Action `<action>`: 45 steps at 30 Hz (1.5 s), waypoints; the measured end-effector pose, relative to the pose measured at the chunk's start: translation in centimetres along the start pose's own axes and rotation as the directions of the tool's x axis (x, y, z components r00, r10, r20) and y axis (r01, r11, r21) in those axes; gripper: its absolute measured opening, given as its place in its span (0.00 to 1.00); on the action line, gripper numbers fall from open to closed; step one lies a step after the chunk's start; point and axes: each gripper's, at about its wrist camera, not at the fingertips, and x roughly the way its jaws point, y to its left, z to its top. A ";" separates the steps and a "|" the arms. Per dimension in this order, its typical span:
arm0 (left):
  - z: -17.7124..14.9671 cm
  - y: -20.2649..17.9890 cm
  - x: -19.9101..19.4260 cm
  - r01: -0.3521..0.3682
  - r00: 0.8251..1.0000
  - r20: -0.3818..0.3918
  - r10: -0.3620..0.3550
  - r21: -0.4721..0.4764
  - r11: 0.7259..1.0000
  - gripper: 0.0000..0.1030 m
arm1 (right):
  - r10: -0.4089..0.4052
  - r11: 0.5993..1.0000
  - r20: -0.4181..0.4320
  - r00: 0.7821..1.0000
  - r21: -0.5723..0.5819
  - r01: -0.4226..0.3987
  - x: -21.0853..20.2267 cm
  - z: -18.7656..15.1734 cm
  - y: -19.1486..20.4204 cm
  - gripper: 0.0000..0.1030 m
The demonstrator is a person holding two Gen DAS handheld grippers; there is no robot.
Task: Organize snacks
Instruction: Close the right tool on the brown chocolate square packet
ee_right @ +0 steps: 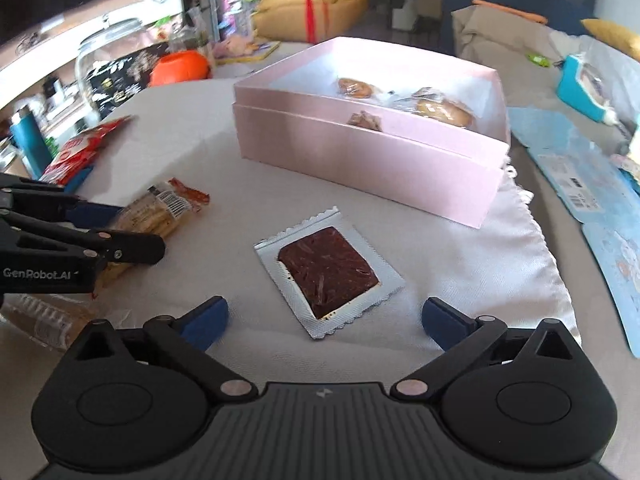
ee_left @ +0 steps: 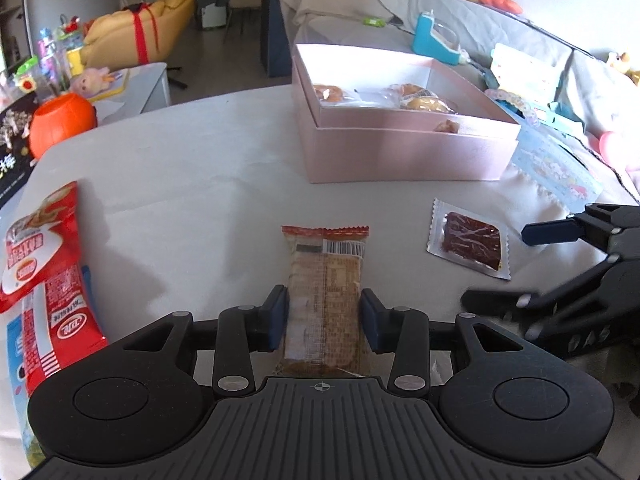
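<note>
My left gripper (ee_left: 325, 318) is shut on a brown wrapped biscuit pack (ee_left: 325, 280) that lies lengthwise between its blue pads on the table. It also shows in the right wrist view (ee_right: 154, 212). My right gripper (ee_right: 325, 318) is open, just short of a silver packet with a dark red meat slice (ee_right: 328, 272), also seen in the left wrist view (ee_left: 470, 242). A pink open box (ee_left: 400, 152) with several wrapped pastries stands behind, and shows in the right wrist view too (ee_right: 360, 152).
Red snack bags (ee_left: 44, 256) lie at the table's left edge. An orange pumpkin pot (ee_left: 62, 122) stands at the far left. A light blue flat carton (ee_right: 592, 200) lies right of the box. A sofa with toys is behind.
</note>
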 end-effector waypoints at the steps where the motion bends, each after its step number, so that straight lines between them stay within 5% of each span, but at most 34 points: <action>1: -0.1 0.0 0.0 -0.001 1.000 0.002 0.001 0.002 1.000 0.43 | 0.011 1.000 0.003 1.000 0.011 -0.011 -0.2 0.1 -0.2 0.94; 7: -0.1 0.1 -0.3 0.021 1.000 -0.012 -0.021 -0.016 1.000 0.44 | 0.025 0.998 0.122 0.992 0.052 -0.032 -2.1 1.3 -1.4 0.89; 15: -0.5 0.6 -0.8 0.063 0.998 -0.023 -0.064 -0.040 0.997 0.43 | 0.072 0.984 0.027 0.997 0.163 -0.075 1.2 2.6 -3.1 0.84; 27: -0.7 0.4 -0.8 0.052 0.998 -0.015 -0.053 -0.048 0.998 0.43 | 0.139 0.980 0.042 0.989 0.138 -0.143 -0.7 1.4 -2.0 0.77; 34: -0.8 0.3 -0.8 0.053 0.998 -0.013 -0.053 -0.026 0.998 0.43 | 0.115 0.991 0.051 0.992 0.061 -0.119 -1.1 1.6 -1.5 0.53; 43: -0.9 0.3 -1.0 0.060 0.998 -0.015 -0.060 -0.021 0.998 0.43 | 0.068 0.997 0.035 0.997 -0.033 -0.067 0.9 2.5 0.5 0.50; 45: -0.9 0.4 -1.0 0.060 0.998 -0.018 -0.061 -0.022 0.998 0.43 | 0.074 0.997 0.026 0.997 -0.027 -0.073 0.6 2.5 0.4 0.41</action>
